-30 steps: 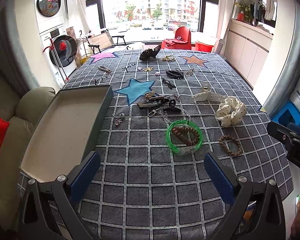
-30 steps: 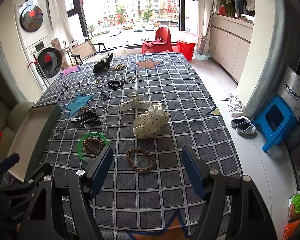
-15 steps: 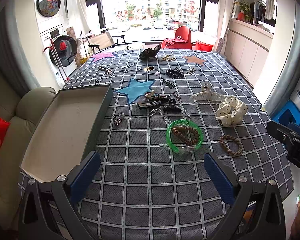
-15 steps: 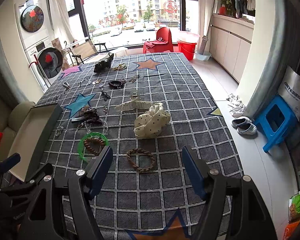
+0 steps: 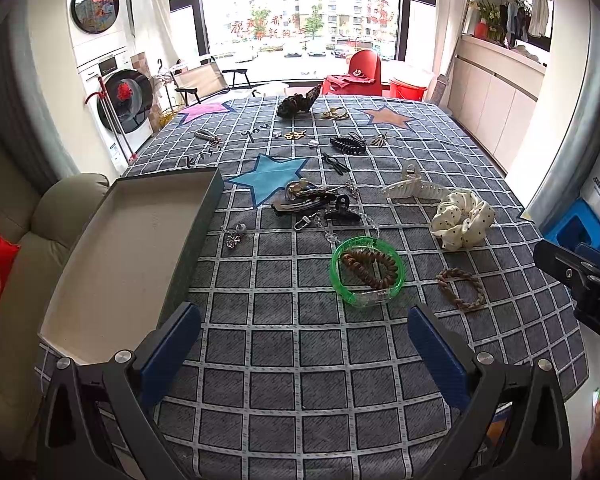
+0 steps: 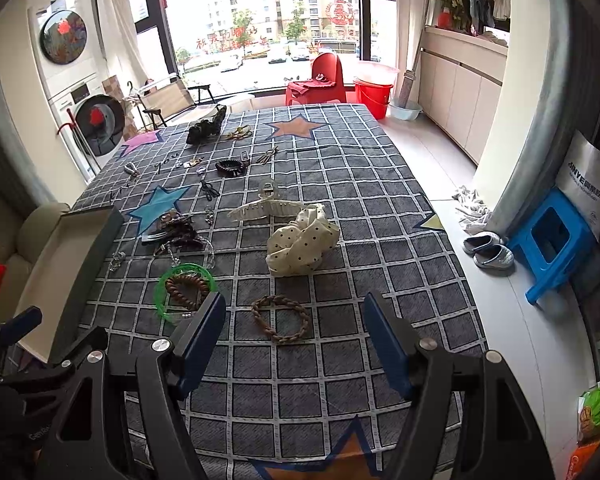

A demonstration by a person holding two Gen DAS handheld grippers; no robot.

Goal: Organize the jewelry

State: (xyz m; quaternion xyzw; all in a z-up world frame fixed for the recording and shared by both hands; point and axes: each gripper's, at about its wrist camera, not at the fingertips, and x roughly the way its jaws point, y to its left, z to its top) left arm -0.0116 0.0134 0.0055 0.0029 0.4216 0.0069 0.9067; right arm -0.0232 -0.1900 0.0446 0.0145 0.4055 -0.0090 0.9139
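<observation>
Black tongs, blue pads

Left tongs [image 5: 300,344] and right tongs [image 6: 294,338]: black angular frames, flat blue pads [image 5: 171,350] inside, round silver screws [image 5: 122,356] at 12 o'clock on each arm.

Box [image 5: 112,264] left on tablecloth [image 5: 300,344], bangle [image 5: 367,271] right of it, scrunchie [image 5: 462,220] farther right

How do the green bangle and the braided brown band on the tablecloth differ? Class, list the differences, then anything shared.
The green bangle is translucent and rigid-looking; the braided brown band is opaque, woven cord. The bangle encloses a brown coil hair tie; the band encloses only cloth. Both lie flat on the checked tablecloth, untouched.
</observation>
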